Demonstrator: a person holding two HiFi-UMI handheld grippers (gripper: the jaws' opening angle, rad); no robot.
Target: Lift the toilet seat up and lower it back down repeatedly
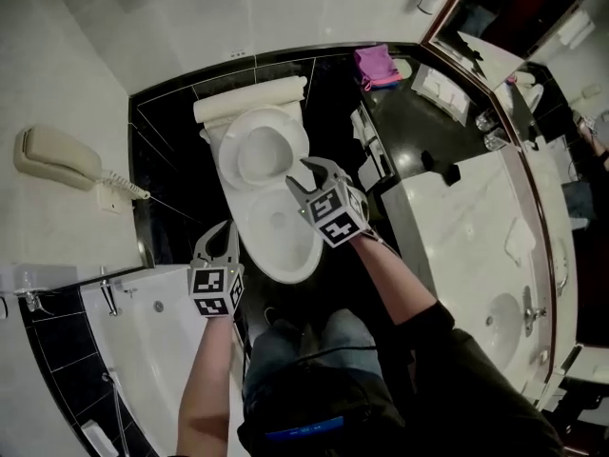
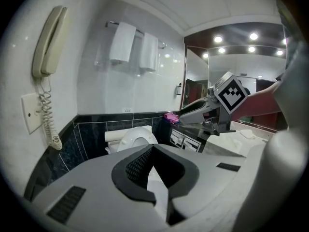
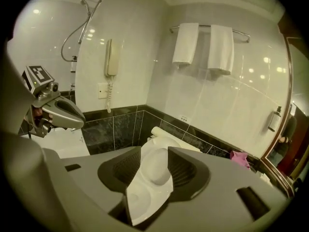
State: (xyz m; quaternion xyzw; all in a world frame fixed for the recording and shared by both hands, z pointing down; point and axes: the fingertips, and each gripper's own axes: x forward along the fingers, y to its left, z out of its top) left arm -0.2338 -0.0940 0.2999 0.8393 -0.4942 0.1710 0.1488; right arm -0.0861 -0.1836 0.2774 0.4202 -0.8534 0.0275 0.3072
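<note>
The white toilet (image 1: 276,236) stands against the black-tiled wall, and its seat (image 1: 259,152) is tilted up toward the tank (image 1: 249,100). My right gripper (image 1: 303,171) hovers over the right side of the bowl, just in front of the raised seat, open with nothing between its pads; the seat (image 3: 157,163) shows through the gap beyond the tips. My left gripper (image 1: 226,228) hangs to the left of the bowl, apart from it, shut and empty. In the left gripper view its tips (image 2: 153,148) meet, with the toilet (image 2: 137,138) behind them.
A wall phone (image 1: 57,155) with a coiled cord hangs at the left. The bathtub (image 1: 143,350) lies at the lower left, and the marble vanity (image 1: 466,208) with a basin (image 1: 504,324) is on the right. A pink cloth (image 1: 376,65) sits on the ledge. Towels (image 3: 203,45) hang above.
</note>
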